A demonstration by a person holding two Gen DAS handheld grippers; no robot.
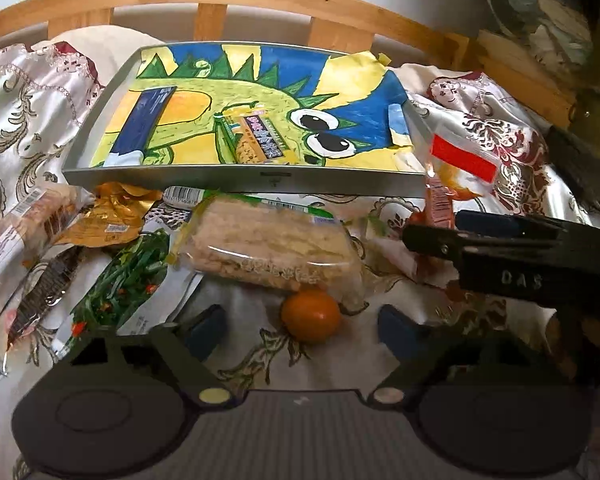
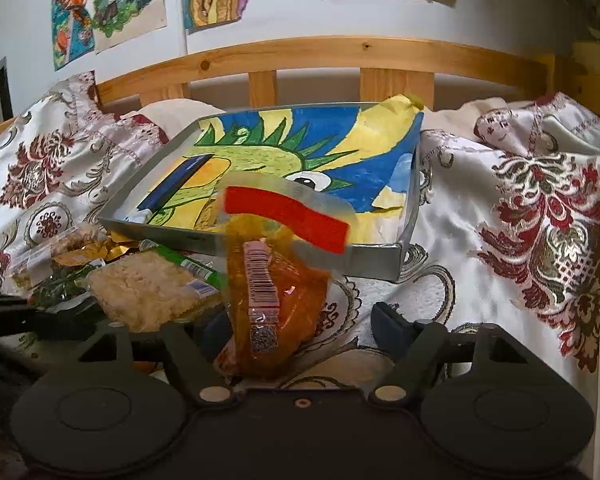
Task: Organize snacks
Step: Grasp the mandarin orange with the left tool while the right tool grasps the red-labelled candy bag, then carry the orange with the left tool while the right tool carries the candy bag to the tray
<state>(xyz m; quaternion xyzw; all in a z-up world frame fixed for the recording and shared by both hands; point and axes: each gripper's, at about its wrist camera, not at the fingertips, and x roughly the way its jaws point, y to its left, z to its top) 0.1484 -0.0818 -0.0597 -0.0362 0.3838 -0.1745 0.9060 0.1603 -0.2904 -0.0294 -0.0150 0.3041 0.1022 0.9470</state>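
- Left gripper (image 1: 302, 326): the jaws stood parted, and the orange fruit (image 1: 311, 315) sat between the two blue pads (image 1: 206, 326). A strip of bedspread showed on either side of the fruit, so the pads were not pressing on it: unclenched, nothing grasped.
- Bearing of the fruit: dead ahead at 12 o'clock of the left jaws, already inside the gap. Being round, it offered no long axis to line up with.
- Just beyond the fruit, also at 12 o'clock, lay the clear pack of pale crackers (image 1: 268, 242), touching or nearly touching it.
- Right gripper (image 2: 300, 330): the jaws bracketed the orange snack bag (image 2: 276, 292), which stood on end with its long axis running 12 to 6 o'clock and its red header band (image 2: 288, 216) uppermost. The left pad was hidden behind the bag and a gap showed at the right pad, so whether it was gripped could not be told.
- Grey tray (image 1: 244, 180) with the dragon drawing: at 12 o'clock of both grippers, beyond the loose snacks; a bar already lay in it.
- Judgement: the left hand was the nearer to the fruit, and closing would suffice.
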